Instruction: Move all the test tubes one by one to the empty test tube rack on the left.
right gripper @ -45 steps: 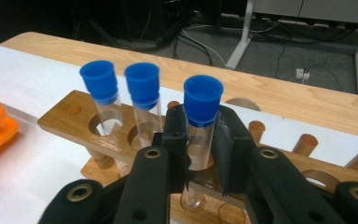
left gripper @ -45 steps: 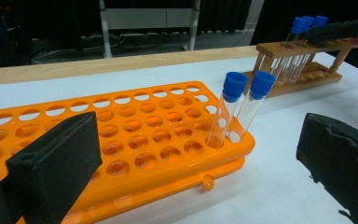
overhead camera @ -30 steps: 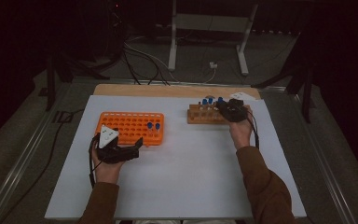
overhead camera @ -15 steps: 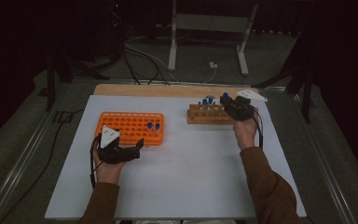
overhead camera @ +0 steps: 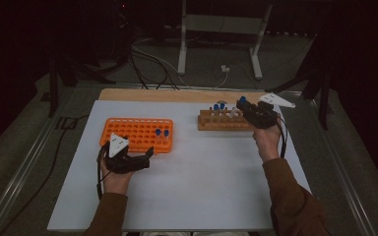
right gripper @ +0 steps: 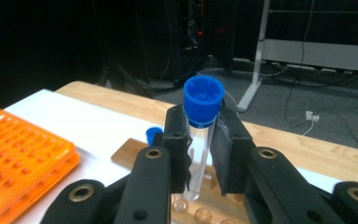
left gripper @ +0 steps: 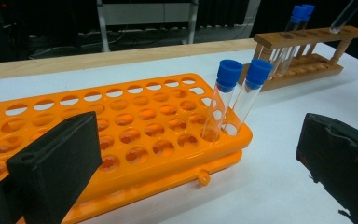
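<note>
Two blue-capped tubes (left gripper: 235,100) already stand in the orange rack (overhead camera: 138,134); two more wait in the wooden rack (overhead camera: 224,121). The right gripper (right gripper: 200,149) is clamped on another tube (right gripper: 200,140) just under its cap, held above the wooden rack and seemingly bound for the orange one. The left gripper (overhead camera: 128,160) rests wide and empty beside the orange rack

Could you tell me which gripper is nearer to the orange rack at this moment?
Left. The left gripper sits just in front of the orange rack; the right gripper is across the table, at the wooden rack.
</note>
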`<state>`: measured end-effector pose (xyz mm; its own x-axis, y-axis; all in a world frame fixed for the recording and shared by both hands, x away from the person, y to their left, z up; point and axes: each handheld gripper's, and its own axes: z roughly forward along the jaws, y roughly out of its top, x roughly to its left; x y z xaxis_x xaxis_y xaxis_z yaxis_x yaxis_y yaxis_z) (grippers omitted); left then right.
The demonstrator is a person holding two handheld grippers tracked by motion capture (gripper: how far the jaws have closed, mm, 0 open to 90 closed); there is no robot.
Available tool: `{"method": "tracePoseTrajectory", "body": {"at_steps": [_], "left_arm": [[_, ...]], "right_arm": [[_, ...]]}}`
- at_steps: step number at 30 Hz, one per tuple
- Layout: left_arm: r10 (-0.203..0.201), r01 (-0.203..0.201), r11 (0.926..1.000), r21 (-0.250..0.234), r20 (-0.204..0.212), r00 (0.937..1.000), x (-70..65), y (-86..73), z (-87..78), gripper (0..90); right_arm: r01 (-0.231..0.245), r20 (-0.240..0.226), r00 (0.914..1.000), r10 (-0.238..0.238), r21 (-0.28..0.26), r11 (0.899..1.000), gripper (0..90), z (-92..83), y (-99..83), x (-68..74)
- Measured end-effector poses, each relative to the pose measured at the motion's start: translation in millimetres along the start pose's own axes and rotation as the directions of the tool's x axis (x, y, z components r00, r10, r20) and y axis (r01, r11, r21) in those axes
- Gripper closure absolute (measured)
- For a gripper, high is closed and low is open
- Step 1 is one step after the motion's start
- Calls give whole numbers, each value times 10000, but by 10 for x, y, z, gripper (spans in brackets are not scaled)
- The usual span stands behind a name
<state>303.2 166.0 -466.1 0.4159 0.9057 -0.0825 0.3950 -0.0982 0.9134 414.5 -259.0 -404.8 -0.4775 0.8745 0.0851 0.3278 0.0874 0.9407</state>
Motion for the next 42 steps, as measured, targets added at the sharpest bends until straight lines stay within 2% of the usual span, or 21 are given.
{"method": "tracePoseTrajectory", "body": {"at_steps": [5, 10, 15, 19, 21, 24, 28, 34, 39, 42], "left_arm": [[172, -173, 9997, -158, -85, 9998, -39, 16, -3, 15], [265, -265, 9996, -135, 44, 9996, -96, 30, 29, 15], [646, -644, 9977, -219, 111, 9978, -229, 61, 50, 15], [889, -876, 9955, -360, 366, 9954, -377, 100, 64, 15], [1055, -1034, 9938, -397, 564, 9928, -473, 110, 83, 15], [1474, -1445, 9887, -392, 857, 9854, -634, 131, 125, 15], [1718, -1684, 9850, -375, 1201, 9778, -796, 173, 186, 15], [1593, -1566, 9872, -291, 1737, 9718, -991, 240, 328, 15], [1746, -1798, 9837, 71, 2037, 9633, -1142, 279, 494, 27], [1839, -1942, 9805, 309, 2048, 9614, -1225, 294, 564, 70]], "right_arm": [[-110, -315, 9994, 112, 71, 9999, 771, -75, -63, 69], [-344, -614, 9975, 354, 165, 9993, 771, -121, -168, 154], [-477, -993, 9938, 503, 290, 9984, 771, -159, -259, 267], [-396, -1229, 9915, 438, 365, 9985, 770, -195, -317, 366], [-405, -1423, 9888, 458, 397, 9984, 770, -206, -324, 414], [-254, -1690, 9851, 333, 490, 9985, 769, -218, -324, 495], [-38, -1970, 9802, 178, 708, 9975, 769, -225, -352, 576], [99, -2352, 9719, 122, 924, 9957, 769, -204, -402, 666], [181, -2674, 9635, 115, 1082, 9940, 768, -182, -427, 772], [332, -2921, 9564, 7, 1111, 9933, 767, -168, -433, 855]]}}
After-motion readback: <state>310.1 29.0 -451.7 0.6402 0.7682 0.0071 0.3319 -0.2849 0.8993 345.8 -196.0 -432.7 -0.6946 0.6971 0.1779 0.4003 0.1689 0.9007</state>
